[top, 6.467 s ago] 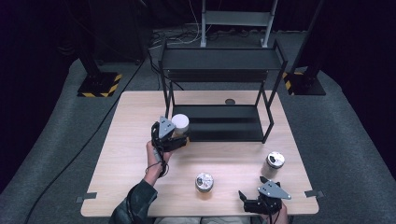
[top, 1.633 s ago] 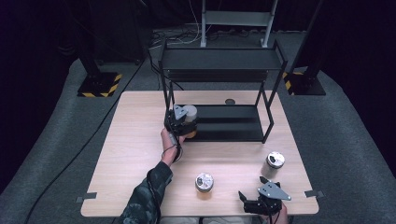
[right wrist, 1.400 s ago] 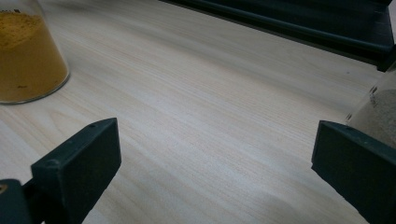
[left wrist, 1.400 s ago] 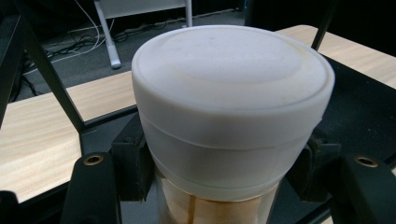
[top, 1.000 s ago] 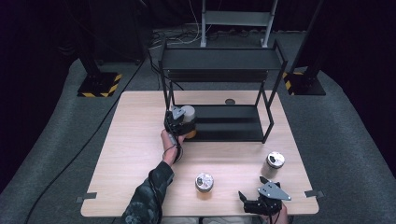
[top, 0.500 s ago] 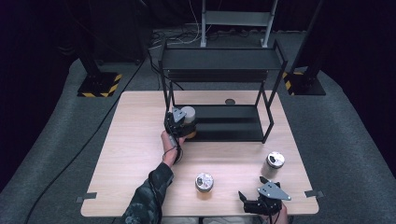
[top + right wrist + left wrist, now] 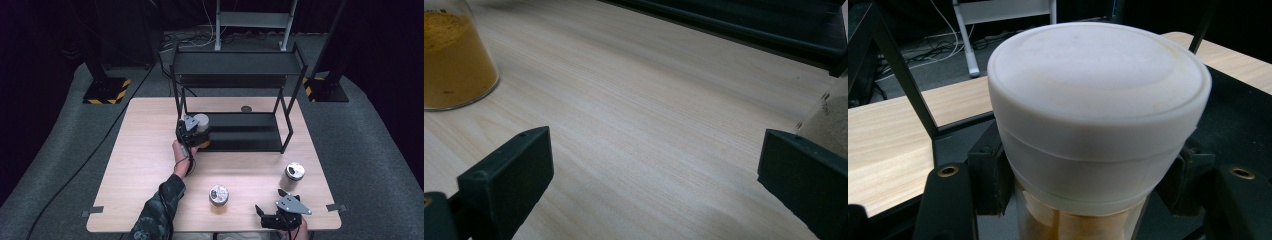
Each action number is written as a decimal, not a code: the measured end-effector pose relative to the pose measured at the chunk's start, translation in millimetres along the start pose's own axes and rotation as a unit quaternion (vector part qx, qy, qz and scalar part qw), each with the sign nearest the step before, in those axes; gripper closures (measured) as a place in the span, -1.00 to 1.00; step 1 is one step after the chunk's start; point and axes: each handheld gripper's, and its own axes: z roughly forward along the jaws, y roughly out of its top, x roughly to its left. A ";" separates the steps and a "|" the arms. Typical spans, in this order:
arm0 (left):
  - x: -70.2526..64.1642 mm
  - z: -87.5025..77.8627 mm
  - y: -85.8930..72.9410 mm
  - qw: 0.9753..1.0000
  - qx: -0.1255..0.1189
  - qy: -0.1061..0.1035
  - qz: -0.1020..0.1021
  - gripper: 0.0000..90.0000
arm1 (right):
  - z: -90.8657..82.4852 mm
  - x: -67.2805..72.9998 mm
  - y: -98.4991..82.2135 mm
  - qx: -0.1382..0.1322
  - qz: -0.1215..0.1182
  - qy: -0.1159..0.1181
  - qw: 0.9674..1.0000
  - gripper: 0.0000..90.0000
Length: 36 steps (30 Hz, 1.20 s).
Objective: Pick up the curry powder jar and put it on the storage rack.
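My left gripper [image 7: 194, 131] is shut on a white-lidded jar [image 7: 201, 126] of orange-brown contents, held at the left end of the black rack's lower shelf [image 7: 250, 132]. In the left gripper view the jar's lid [image 7: 1098, 105] sits between both jaws, over the shelf's corner. My right gripper [image 7: 272, 219] rests open at the table's front right edge, nothing between its jaws [image 7: 654, 185]. A jar of orange powder [image 7: 218, 195] stands on the table to its left, seen as a glass jar [image 7: 454, 60] in the right gripper view. Another metal-lidded jar [image 7: 293, 173] stands to its right.
The two-tier black rack [image 7: 237, 65] stands at the table's back middle, its top shelf bare. A small dark disc [image 7: 246, 108] lies on the wooden table [image 7: 140, 165] behind the rack. Black stands with striped bases [image 7: 107, 90] flank the table on the grey floor.
The left gripper carried the white-lidded jar from in front of the rack to its lower shelf's left end, and has held nearly still for the last second. The right gripper stayed put.
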 end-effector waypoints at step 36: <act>3.6 1.4 15.0 1.000 0.024 -0.019 0.008 -0.57 | -0.2 0.4 -0.4 -0.001 -0.001 0.000 1.000 -0.99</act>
